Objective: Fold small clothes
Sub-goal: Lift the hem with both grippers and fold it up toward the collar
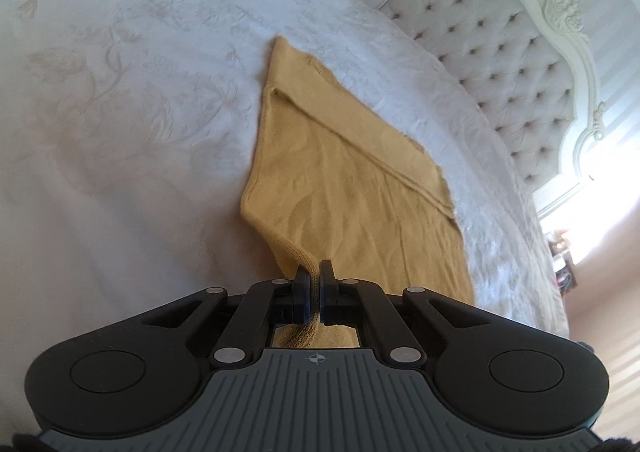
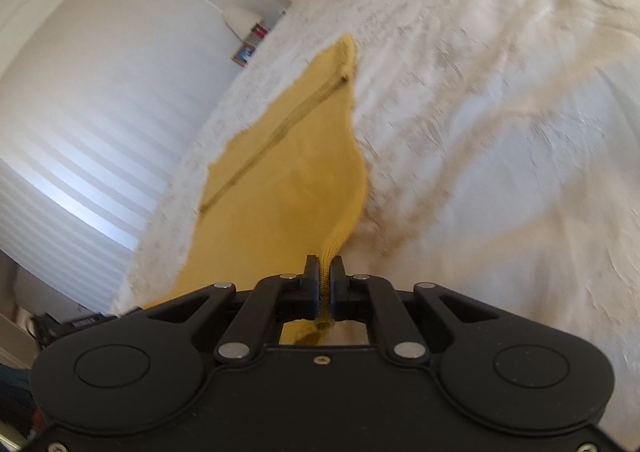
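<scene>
A mustard-yellow knit garment lies across the white patterned bedspread, running from the lower centre of the left wrist view up toward the middle. The left gripper has its fingers closed on a ribbed edge of the cloth at the bottom centre. In the right wrist view the right gripper likewise pinches a ribbed edge, the fabric rising from the bed into its fingers. A diagonal seam or folded layer crosses the garment in both views. A tufted headboard fills the upper right of the left view.

The step in hand looks like a fold: both near corners are held and lifted. The next move likely calls for carrying both edges together toward the far end, keeping them level, then laying them down flat
</scene>
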Available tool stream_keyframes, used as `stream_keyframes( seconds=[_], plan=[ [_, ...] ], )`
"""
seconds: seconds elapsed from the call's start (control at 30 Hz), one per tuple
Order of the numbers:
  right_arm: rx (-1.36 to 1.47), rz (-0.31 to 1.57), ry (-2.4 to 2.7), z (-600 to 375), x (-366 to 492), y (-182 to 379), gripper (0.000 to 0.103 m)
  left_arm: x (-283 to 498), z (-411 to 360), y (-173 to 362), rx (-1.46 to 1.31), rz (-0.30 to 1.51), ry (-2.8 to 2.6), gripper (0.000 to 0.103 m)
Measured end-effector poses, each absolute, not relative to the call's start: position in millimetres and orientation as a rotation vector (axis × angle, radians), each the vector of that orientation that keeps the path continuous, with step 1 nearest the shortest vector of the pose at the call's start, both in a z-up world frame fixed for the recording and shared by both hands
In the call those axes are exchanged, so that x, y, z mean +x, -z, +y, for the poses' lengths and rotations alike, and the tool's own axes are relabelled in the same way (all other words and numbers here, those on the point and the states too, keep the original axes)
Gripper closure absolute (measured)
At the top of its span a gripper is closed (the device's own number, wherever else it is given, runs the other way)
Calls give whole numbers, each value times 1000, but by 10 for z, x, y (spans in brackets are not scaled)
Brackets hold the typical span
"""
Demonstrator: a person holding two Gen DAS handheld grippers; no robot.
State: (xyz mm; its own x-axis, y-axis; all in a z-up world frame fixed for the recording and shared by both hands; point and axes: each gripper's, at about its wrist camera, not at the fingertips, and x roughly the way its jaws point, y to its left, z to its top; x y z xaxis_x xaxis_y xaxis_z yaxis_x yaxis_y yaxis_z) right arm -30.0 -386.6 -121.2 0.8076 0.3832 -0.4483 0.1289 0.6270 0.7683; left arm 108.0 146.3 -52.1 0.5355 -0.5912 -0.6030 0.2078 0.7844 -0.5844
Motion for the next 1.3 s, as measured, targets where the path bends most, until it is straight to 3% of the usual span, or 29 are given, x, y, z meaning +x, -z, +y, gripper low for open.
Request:
stream_keyframes(
  seconds=[0.37,0.57,0.6,0.7,0.77,0.83,1.03,1.1,1.13,1.2,1.3],
  plan=[
    [932,409,-212,-4164,823,580,97,1880,1414,125,-616,711,512,100],
    [867,382,-142,-4371,1732,479,96,2614,1192,102,-653,675,487,100],
    [833,399,-138,-4366,1854,481,90,2692,1149,126,-650,680,471,100],
    [639,488,-182,-4096,1993,481,88,2777,1070,237,-634,699,466,100],
    [517,571,-236,-3826,1931,544,80,2775,1038,316,-624,716,468,100],
    [457,623,-299,-3597,1781,661,44,2765,1054,395,-625,739,462,100],
    [414,700,-332,-3283,1434,1019,40,2695,1106,470,-638,761,447,100],
    [430,678,-334,-3283,1377,1033,43,2685,1101,437,-623,756,450,100],
    [421,662,-336,-3271,1356,1014,56,2678,1094,423,-616,752,452,100],
    [403,650,-349,-3242,1388,979,92,2657,1096,405,-611,748,452,100],
    [333,640,-330,-3173,1430,824,94,2651,1077,372,-623,748,447,100]
  ],
)
